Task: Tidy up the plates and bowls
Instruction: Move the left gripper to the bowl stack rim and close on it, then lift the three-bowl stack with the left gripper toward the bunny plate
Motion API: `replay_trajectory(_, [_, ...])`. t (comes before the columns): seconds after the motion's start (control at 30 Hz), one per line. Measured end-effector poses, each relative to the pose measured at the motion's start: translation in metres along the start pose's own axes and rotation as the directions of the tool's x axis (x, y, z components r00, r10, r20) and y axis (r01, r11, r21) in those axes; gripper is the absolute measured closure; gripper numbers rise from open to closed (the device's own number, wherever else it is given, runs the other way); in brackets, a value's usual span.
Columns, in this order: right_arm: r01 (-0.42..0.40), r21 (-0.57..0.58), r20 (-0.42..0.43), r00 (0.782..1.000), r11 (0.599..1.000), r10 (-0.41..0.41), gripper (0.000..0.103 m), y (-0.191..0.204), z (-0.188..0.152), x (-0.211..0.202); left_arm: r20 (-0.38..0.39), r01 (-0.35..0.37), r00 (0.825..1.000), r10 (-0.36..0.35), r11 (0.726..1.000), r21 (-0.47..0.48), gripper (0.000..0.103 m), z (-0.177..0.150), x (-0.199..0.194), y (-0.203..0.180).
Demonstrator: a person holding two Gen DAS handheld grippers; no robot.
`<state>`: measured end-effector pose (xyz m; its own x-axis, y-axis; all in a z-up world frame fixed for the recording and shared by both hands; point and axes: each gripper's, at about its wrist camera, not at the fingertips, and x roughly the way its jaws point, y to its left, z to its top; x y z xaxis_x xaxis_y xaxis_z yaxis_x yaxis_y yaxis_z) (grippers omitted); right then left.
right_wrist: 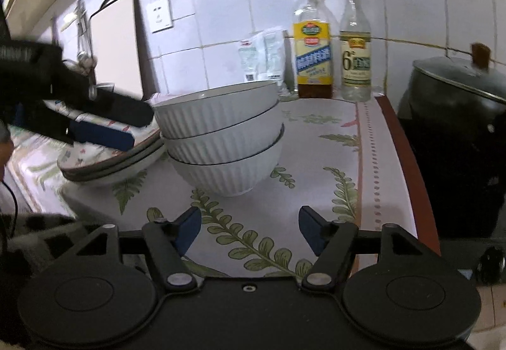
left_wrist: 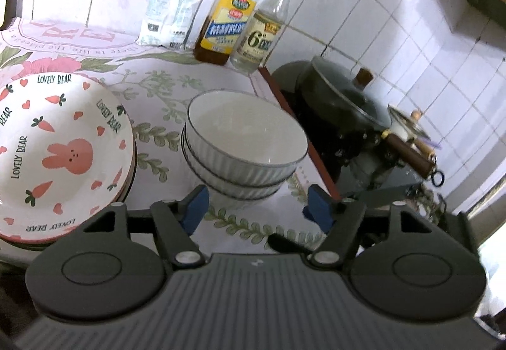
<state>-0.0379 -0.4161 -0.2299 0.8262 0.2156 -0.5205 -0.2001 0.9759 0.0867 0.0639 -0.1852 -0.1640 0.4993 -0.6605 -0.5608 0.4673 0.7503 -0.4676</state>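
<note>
Item: stack of white ribbed bowls [right_wrist: 224, 141], three nested, standing on the leaf-patterned cloth [right_wrist: 319, 141] near the middle of the counter; top bowl sits a little askew in the right wrist view

Item: stack of carrot-and-rabbit plates [left_wrist: 60, 153], just left of the bowls, rims close but whether touching cannot be told

Item: left gripper [left_wrist: 257, 207], jaws wide, nothing between them; in its own view it sits just short of the near side of the bowls, and in the right wrist view its fingers hang over the plate stack beside the bowl rim

Item: right gripper [right_wrist: 249, 229], jaws wide, empty, low over the cloth, near side of the bowls and apart from them

Far side: two bottles [right_wrist: 332, 43] and white packets [right_wrist: 262, 55] against the tiled wall; right side: dark lidded pot [right_wrist: 455, 141] past the cloth's edge

Judgement: both stacks look set down, and the step in hand appears to be letting go and clearing off. To do it well, draw each gripper back toward the near edge with jaws kept wide, avoid brushing the tilted top bowl, and keep the left fingers above the plate rims

Risk: a nudge could slide the bowls into the plates
</note>
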Motion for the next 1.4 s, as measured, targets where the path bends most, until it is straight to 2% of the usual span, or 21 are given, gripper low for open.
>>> replay_trajectory(0.1, [-0.008, -0.035, 0.008, 1.000, 0.999, 0.009, 0.028, 0.001, 0.001, 0.007, 0.026, -0.005, 1.000, 0.006, 1.000, -0.022, 0.030, 0.006, -0.001, 0.002])
replay_trajectory(0.2, [-0.007, -0.069, 0.014, 1.000, 0.998, 0.008, 0.014, 0.001, 0.002, 0.016, 0.027, -0.009, 1.000, 0.012, 0.994, -0.111, 0.028, 0.013, 0.002, 0.013])
replay_trajectory(0.23, [-0.004, -0.077, 0.024, 1.000, 0.997, 0.006, 0.013, 0.002, 0.002, 0.018, 0.024, -0.003, 1.000, 0.007, 0.989, -0.151, 0.028, 0.016, 0.003, 0.019])
replay_trajectory(0.37, [-0.016, -0.070, 0.041, 0.999, 0.997, 0.018, 0.012, 0.003, 0.006, 0.030, -0.009, 0.021, 1.000, -0.024, 0.971, -0.239, 0.028, 0.026, 0.016, 0.030])
replay_trajectory(0.5, [-0.023, -0.069, 0.043, 0.999, 0.997, 0.026, 0.011, 0.005, 0.011, 0.046, -0.076, 0.001, 0.997, -0.027, 0.947, -0.321, 0.028, 0.031, 0.037, 0.034])
replay_trajectory(0.7, [-0.051, -0.109, 0.021, 0.998, 0.993, 0.054, 0.011, 0.013, 0.012, 0.068, -0.148, -0.088, 0.989, 0.029, 0.910, -0.406, 0.029, 0.033, 0.062, 0.042])
replay_trajectory(0.87, [-0.069, -0.109, 0.027, 0.997, 0.992, 0.073, 0.011, 0.011, 0.015, 0.080, -0.181, -0.145, 0.980, 0.079, 0.908, -0.392, 0.032, 0.033, 0.073, 0.042])
replay_trajectory(1.0, [-0.078, -0.089, 0.041, 0.996, 0.993, 0.082, 0.010, 0.012, 0.013, 0.086, -0.191, -0.200, 0.973, 0.132, 0.895, -0.399, 0.044, 0.029, 0.077, 0.040])
replay_trajectory(1.1, [-0.074, -0.075, 0.063, 0.995, 0.994, 0.079, 0.009, 0.012, 0.012, 0.088, -0.211, -0.233, 0.964, 0.163, 0.900, -0.370, 0.051, 0.029, 0.084, 0.038])
replay_trajectory(1.3, [-0.073, -0.070, 0.097, 0.992, 0.995, 0.079, 0.010, 0.012, 0.006, 0.087, -0.209, -0.221, 0.967, 0.146, 0.888, -0.403, 0.055, 0.028, 0.084, 0.047])
replay_trajectory(1.4, [-0.065, -0.066, 0.102, 0.992, 0.996, 0.071, 0.010, 0.013, 0.006, 0.087, -0.203, -0.216, 0.968, 0.144, 0.893, -0.396, 0.056, 0.028, 0.084, 0.046])
